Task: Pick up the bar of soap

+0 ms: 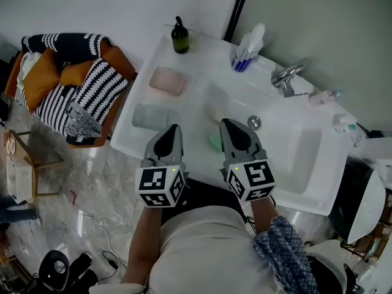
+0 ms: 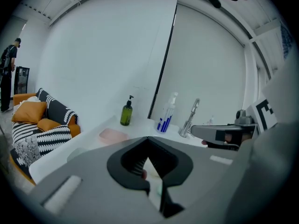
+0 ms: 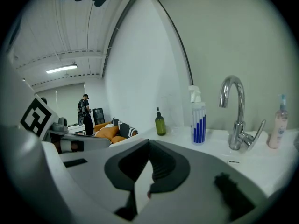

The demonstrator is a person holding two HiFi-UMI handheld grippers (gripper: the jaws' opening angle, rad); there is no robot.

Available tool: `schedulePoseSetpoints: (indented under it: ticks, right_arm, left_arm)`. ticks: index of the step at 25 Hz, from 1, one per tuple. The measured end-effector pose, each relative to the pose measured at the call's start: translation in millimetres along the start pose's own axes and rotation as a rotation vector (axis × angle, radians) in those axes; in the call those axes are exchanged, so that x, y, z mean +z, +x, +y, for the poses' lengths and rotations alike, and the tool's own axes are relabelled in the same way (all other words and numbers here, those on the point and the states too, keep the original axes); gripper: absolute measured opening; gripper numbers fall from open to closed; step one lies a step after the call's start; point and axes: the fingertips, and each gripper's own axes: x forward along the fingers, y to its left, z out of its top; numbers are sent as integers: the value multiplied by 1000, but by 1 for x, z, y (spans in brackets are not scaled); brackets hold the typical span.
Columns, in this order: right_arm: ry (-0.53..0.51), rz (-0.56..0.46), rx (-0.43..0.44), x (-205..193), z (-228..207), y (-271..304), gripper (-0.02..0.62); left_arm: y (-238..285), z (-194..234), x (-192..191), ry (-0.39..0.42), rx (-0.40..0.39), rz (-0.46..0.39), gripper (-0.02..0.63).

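Observation:
A pale green rounded piece [image 1: 214, 141], perhaps the bar of soap, lies in the white sink [image 1: 294, 158]; my right gripper hides most of it. A pink flat block [image 1: 167, 81] and a grey folded cloth [image 1: 149, 116] rest on the counter's left side. My right gripper [image 1: 226, 124] hovers over the basin's left part, jaws shut, and the right gripper view [image 3: 149, 142] shows nothing between them. My left gripper [image 1: 175, 128] hangs over the counter's front edge near the grey cloth. Its jaws meet at the tips in the left gripper view [image 2: 148, 140] and hold nothing.
At the back of the counter stand a dark green pump bottle [image 1: 179, 37] and a blue-striped spray bottle [image 1: 247, 52]. The chrome faucet [image 1: 285, 77] is at the right, with a pink bottle [image 1: 323, 97] beyond it. A couch with striped cushions [image 1: 67, 81] sits left of the sink.

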Motion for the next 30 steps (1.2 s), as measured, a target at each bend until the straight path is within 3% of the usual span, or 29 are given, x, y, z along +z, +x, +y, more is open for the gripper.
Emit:
schedulePoseSetpoints:
  ticks: [5,16,30]
  right_arm:
    - [-54,13,3,-2,7,0,15]
    - [-41,40,31,-17,11,1,15]
    - [-97,78,-1,-28,4,3,15]
  left_arm:
    - [1,-3,3,9,-11,-7,8]
    - [2,-8,6,27,-27,-20,8]
    - [1,-6,9,50,-12,-26,8]
